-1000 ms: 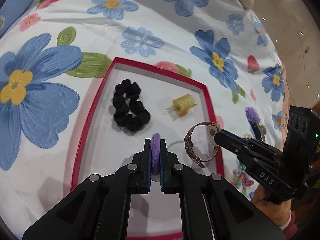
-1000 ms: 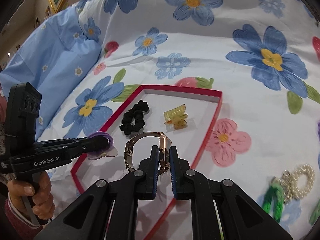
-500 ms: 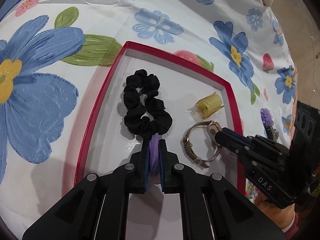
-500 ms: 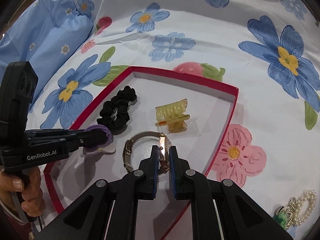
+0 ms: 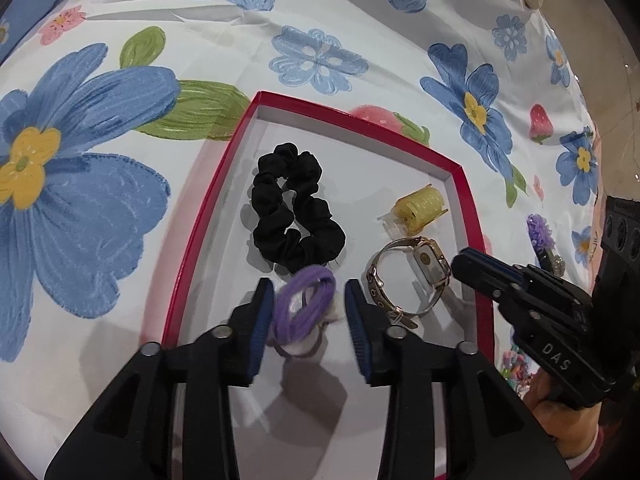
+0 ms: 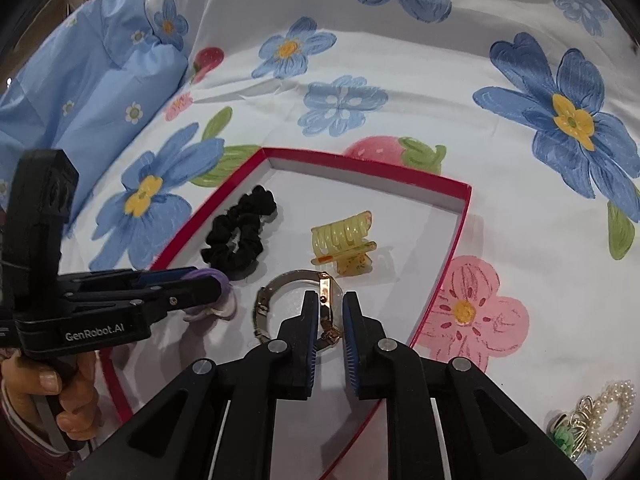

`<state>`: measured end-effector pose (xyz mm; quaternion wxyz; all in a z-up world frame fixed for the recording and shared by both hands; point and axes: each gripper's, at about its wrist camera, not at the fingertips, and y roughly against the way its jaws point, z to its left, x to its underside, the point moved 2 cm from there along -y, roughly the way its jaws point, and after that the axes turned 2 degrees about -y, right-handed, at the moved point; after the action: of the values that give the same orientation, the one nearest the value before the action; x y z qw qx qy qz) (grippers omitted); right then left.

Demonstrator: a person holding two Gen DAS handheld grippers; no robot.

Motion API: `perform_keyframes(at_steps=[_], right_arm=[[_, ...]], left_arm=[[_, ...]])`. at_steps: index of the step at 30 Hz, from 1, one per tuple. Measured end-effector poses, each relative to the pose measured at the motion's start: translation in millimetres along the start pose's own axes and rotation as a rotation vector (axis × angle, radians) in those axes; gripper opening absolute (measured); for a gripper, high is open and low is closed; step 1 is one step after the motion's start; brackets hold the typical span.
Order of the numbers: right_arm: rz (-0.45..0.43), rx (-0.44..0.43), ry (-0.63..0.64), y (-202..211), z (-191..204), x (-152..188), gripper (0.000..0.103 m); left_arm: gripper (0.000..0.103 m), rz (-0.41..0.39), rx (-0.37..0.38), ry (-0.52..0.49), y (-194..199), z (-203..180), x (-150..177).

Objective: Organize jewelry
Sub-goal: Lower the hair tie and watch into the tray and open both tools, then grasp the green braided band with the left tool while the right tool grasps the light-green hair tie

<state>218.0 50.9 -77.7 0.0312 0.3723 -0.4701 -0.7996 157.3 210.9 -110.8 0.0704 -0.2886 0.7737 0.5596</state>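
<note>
A red-rimmed box point(image 5: 208, 216) with a white floor lies on the flowered bedsheet; it also shows in the right wrist view point(image 6: 448, 264). In it lie a black scrunchie point(image 5: 296, 216), a yellow claw clip point(image 5: 420, 208), a gold wristwatch point(image 5: 404, 276) and a purple hair tie point(image 5: 304, 304). My left gripper point(image 5: 308, 312) is open, its fingers on either side of the purple hair tie, which rests on the box floor. My right gripper point(image 6: 330, 320) is open around the wristwatch point(image 6: 296, 300), which lies in the box.
Outside the box at the right lie a pearl scrunchie with a green piece point(image 6: 600, 416), a purple hair clip point(image 5: 540, 232) and small coloured beads point(image 5: 516, 364). A light blue pillow point(image 6: 80, 80) sits at the far left. The bed edge and floor point(image 5: 600, 40) are to the right.
My left gripper lowered the purple hair tie into the box and opened, letting it go. My right gripper set the watch down and opened its fingers.
</note>
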Motion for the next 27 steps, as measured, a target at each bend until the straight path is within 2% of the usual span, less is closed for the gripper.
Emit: perform_keyframes(at_steps=[1, 4, 6, 14, 17, 25, 27], right_arm=[[-0.009, -0.004, -0.006, 4.6, -0.4, 0.2, 0.016], [-0.033, -0.02, -0.03, 18.3, -2.5, 2.3, 0.016], [-0.048, -0.029, -0.044, 28.4, -4.4, 6.2, 0.021], [-0.088, -0.048, -0.121, 68.8, -20.7, 36.7, 0.03], [-0.106, -0.04, -0.15, 86.7, -31.8, 51.5, 0.033], [-0.15, 0.003, -0.223, 131.5, -66.5, 90.9, 0.039], [-0.157, 0.019, -0.246, 141.3, -77.2, 101.2, 0.046]], left_arm=[[0.042, -0.007, -0.002, 0.003, 3.1, -0.3, 0.6], [0.042, -0.029, 0.002, 0.011, 14.1, -2.7, 3.2], [0.042, -0.043, 0.014, 0.018, 21.6, -6.2, 6.2], [0.043, -0.066, 0.057, 0.007, 43.6, -33.1, 24.1], [0.051, -0.069, 0.067, -0.001, 50.1, -45.4, 31.0], [0.051, -0.058, 0.105, -0.062, 59.8, -86.0, 54.0], [0.051, -0.039, 0.118, -0.081, 57.3, -98.0, 61.2]])
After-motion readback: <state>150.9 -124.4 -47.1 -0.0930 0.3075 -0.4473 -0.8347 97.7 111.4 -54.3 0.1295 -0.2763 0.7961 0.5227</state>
